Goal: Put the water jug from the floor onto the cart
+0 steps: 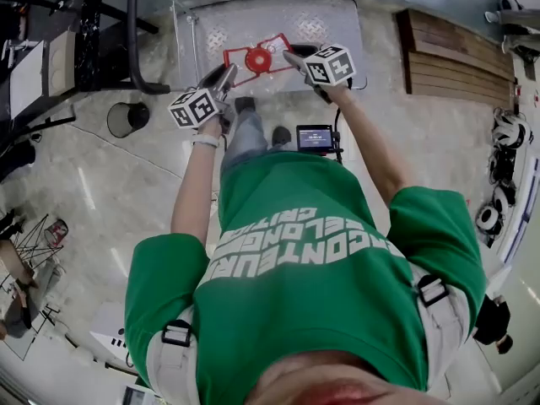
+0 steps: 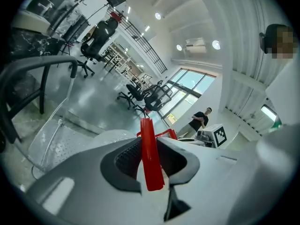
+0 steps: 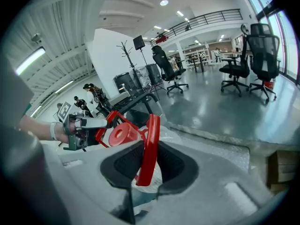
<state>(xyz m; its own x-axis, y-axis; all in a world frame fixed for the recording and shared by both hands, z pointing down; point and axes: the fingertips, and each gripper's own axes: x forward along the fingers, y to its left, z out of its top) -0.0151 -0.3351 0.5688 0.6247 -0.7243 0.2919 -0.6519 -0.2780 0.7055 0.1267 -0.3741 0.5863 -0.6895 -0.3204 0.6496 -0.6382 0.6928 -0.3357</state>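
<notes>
The water jug hangs between the two grippers over the near part of the cart, off the floor; whether its base already touches the patterned metal deck cannot be told from above. Each gripper pinches the thin red carrying handle on its own side: the left gripper has its jaws closed on one red strip, the right gripper on the opposite strip, with the red cap between them. The likely trouble is that narrow strip slipping through the pads, since the whole load seems to hang from two small pinches; if one hand lowers or lets go before the other, the jug could swing, tilt and land on its edge near the rim of the deck, or roll off. The cart might also roll away under a hard landing. The jug looks clear and rounded, its pale shoulder showing under the handle, and probably heavy if full. The cart's black push bar stands to the left, over pale polished floor
</notes>
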